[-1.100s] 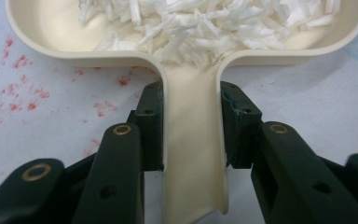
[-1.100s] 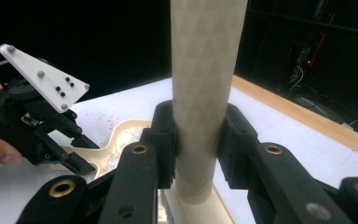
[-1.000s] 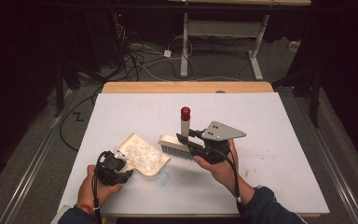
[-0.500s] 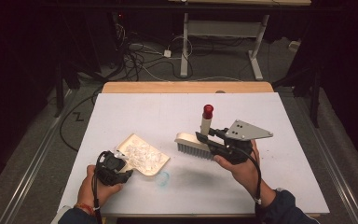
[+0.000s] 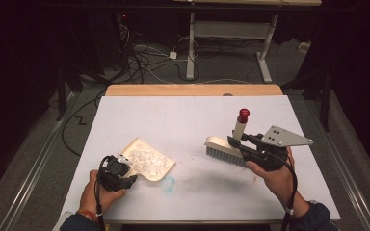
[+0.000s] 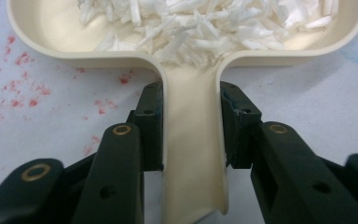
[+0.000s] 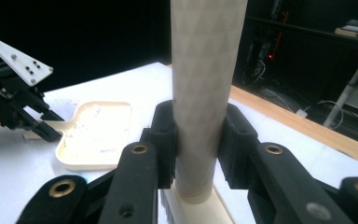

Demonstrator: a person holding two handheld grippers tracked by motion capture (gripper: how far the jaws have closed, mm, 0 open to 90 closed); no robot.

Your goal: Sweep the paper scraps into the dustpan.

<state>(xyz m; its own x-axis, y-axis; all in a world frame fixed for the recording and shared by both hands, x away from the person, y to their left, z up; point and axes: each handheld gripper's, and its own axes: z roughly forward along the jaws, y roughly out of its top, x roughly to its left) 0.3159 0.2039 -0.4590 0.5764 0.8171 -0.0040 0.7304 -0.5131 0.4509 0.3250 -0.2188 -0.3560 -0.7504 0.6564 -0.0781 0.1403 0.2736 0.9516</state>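
Observation:
A cream dustpan [image 5: 149, 163] lies on the white table [image 5: 183, 120], holding a heap of white paper shreds [image 6: 205, 23]. My left gripper [image 6: 191, 126] is shut on the dustpan's handle [image 6: 193, 154], one pad on each side; from above, the left gripper [image 5: 118, 171] sits at the table's front left. A cream hand brush [image 5: 224, 149] with grey bristles and a red-capped handle [image 5: 241, 122] is held upright-handled at the right. My right gripper [image 7: 198, 144] is shut on that handle [image 7: 205, 70]; in the high view, the right gripper [image 5: 243, 144] is at the table's right.
Faint red specks [image 6: 18, 84] and a blue ring mark [image 5: 168, 183] stain the table. A wooden strip [image 5: 192, 90] runs along the far edge. Cables and a desk frame [image 5: 231, 33] lie on the floor beyond. In the right gripper view the dustpan [image 7: 95, 135] lies far left.
My right gripper has carried the brush rightward, away from the dustpan. The left gripper and the dustpan have stayed put.

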